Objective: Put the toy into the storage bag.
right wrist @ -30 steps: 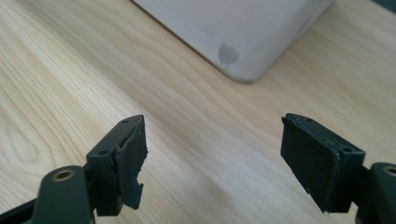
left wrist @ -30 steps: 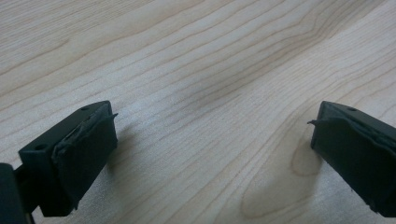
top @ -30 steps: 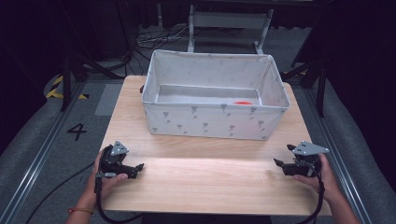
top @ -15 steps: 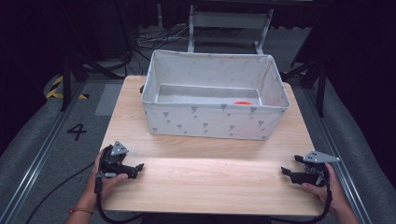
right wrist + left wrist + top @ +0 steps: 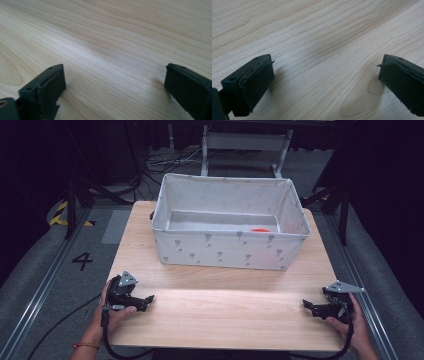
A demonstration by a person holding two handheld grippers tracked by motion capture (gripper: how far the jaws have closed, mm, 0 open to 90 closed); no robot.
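Observation:
My left gripper [image 5: 148, 299] rests on the wooden table [image 5: 225, 312] near its front left corner, held by a hand. It is open, and in the left gripper view [image 5: 324, 75] bare wood lies between its jaws. My right gripper [image 5: 306, 304] sits low on the table near the front right corner, pointing inward. Its jaws have just been opening and stand wide apart, with nothing between them in the right gripper view [image 5: 113, 85].
A white fabric bin [image 5: 230, 254] with small grey marks stands across the back half of the table. A small red object [image 5: 260, 230] lies on its floor at the right. Beyond the table are dark floor, cables and a metal frame [image 5: 245, 142].
The right gripper has sunk toward the table's front right corner and settled on the wood. The left gripper has stayed put.

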